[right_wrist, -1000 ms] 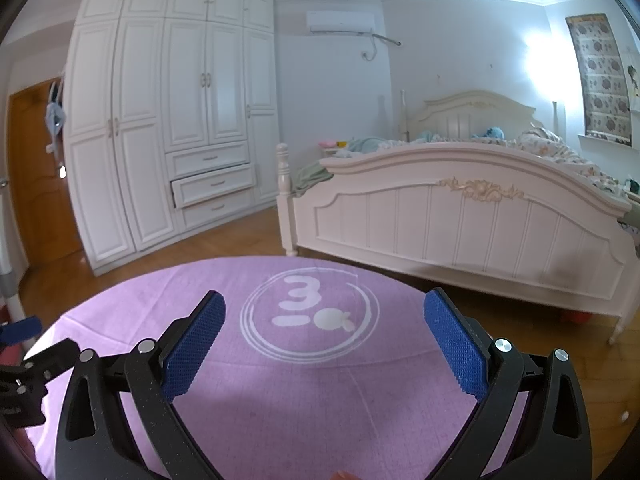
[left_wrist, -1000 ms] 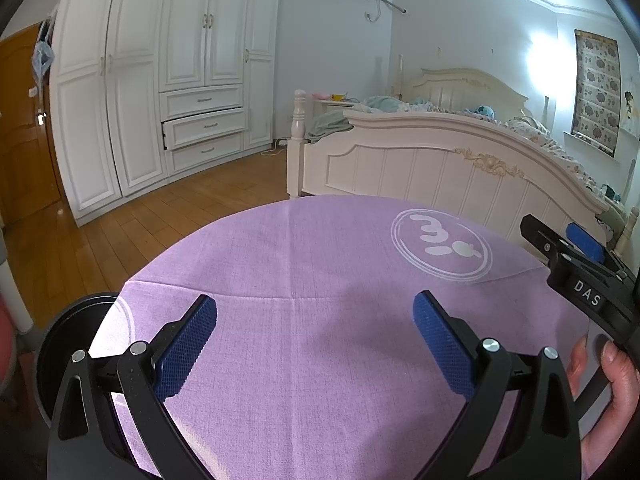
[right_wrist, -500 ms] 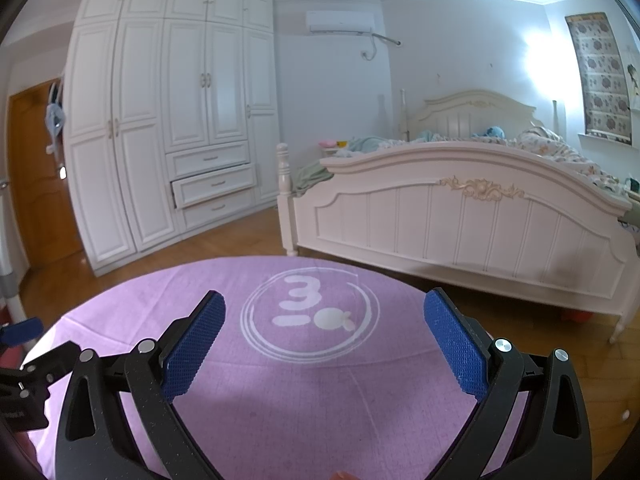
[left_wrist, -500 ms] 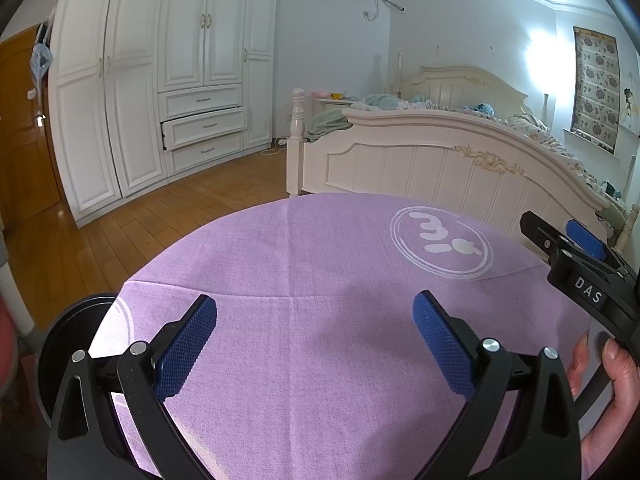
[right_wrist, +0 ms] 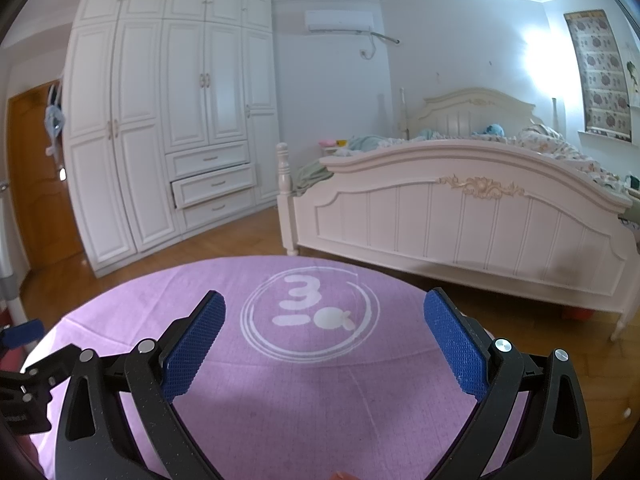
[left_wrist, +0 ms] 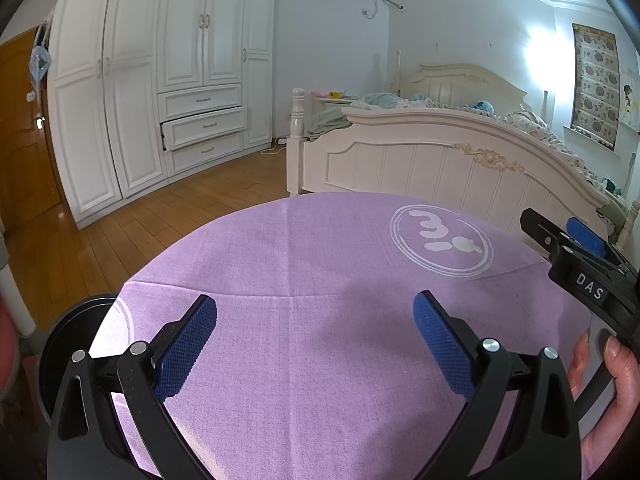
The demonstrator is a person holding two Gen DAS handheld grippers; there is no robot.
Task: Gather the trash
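Left claw (left_wrist: 314, 340), right claw (right_wrist: 324, 330): wide open, empty, textured blue pads over round woven purple tablecloth (left_wrist: 320, 248).

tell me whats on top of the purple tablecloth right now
Nothing lies on the purple tablecloth except its printed white logo. The open left gripper and right gripper block its near edge, so that strip is unseen.
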